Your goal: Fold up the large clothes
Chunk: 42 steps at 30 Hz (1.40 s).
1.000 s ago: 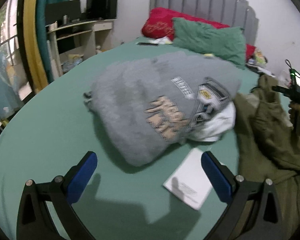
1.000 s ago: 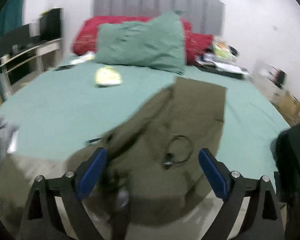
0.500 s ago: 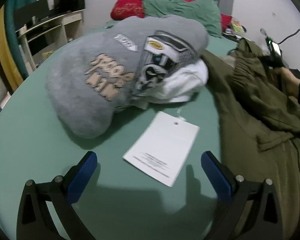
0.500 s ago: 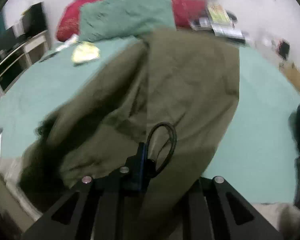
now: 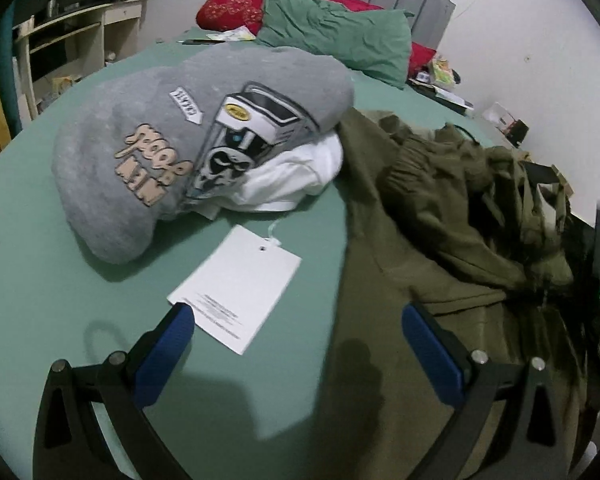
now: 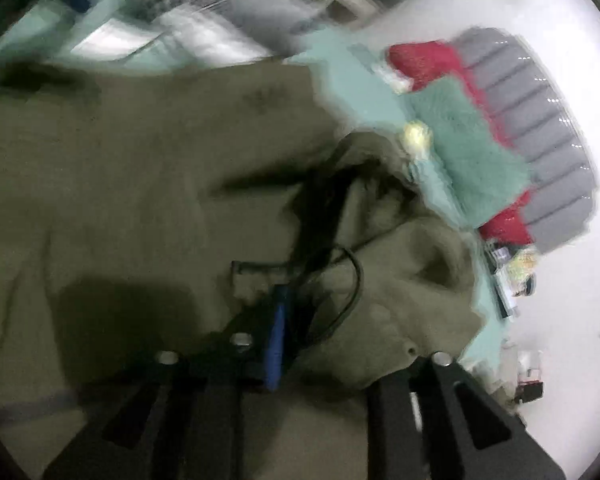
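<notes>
An olive green garment (image 5: 420, 216) lies crumpled on the right side of the green bed sheet (image 5: 40, 280). In the blurred right wrist view my right gripper (image 6: 348, 344) has a bunch of this olive garment (image 6: 140, 160) filling its jaws, which are opening. The cloth hides one pad, and a black cord (image 6: 352, 280) loops just ahead of the fingers. My left gripper (image 5: 296, 328) hangs open and empty above the sheet. Its left fingertip is next to a white paper tag (image 5: 236, 284) and its right fingertip is over the olive garment's edge.
A grey printed sweatshirt (image 5: 160, 120) is heaped on a white garment (image 5: 296, 176) left of the olive one. A green pillow (image 5: 336, 36) and a red pillow (image 5: 236, 12) lean on the grey headboard. A desk with shelves (image 5: 72, 36) stands at far left, clutter at far right.
My right gripper shut on the olive garment, then rolled hard and swept sideways with the cloth. The left gripper shifted right, towards the tag and the olive garment's edge, and stayed open.
</notes>
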Motion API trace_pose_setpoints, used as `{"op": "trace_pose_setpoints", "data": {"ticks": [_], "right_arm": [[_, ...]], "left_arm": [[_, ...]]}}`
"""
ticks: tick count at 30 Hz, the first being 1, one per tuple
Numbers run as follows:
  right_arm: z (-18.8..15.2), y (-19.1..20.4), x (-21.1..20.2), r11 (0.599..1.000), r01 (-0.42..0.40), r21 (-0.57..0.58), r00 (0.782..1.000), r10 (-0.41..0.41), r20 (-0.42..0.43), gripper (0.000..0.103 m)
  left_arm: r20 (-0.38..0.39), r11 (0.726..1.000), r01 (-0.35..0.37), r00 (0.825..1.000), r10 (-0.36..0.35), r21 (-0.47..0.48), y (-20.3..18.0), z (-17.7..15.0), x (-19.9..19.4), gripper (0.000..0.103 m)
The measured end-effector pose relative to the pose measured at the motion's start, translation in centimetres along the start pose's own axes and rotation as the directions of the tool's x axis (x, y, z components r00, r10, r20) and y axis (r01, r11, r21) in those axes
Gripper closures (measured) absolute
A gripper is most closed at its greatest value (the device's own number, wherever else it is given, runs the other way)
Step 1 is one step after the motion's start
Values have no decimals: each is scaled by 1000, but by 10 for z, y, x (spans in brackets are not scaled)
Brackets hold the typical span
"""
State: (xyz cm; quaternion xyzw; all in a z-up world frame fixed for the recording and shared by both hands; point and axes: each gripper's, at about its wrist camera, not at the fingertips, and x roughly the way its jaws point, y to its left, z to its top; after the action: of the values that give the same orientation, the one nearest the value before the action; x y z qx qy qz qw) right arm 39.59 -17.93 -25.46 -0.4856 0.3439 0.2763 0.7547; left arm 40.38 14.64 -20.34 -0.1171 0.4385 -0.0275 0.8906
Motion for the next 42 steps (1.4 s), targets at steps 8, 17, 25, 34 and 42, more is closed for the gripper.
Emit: {"op": "trace_pose_setpoints", "data": {"ticks": [8,17,25,34,42], "right_arm": [[-27,-106,-58,860,-146,489,984,73,165,46],[7,-193,-73,785,-329,525,928,166,333,7],[-31,-282,-63,611,-246,753,923,-89,374,2],[-63,-321,115,303,-317,899,922,322,216,1],[-32,-270,146,438,-365,822,882,445,155,95]], "left_arm": [[3,999,-21,1000,21,48,-6,0,7,0],[14,999,-16,1000,15,43,5,6,16,0],[-22,999,34,999,-35,-42,11,-2,22,0],[9,998,-46,999,46,46,6,-6,26,0],[-30,1000,13,999,-13,9,7,-9,30,0]]}}
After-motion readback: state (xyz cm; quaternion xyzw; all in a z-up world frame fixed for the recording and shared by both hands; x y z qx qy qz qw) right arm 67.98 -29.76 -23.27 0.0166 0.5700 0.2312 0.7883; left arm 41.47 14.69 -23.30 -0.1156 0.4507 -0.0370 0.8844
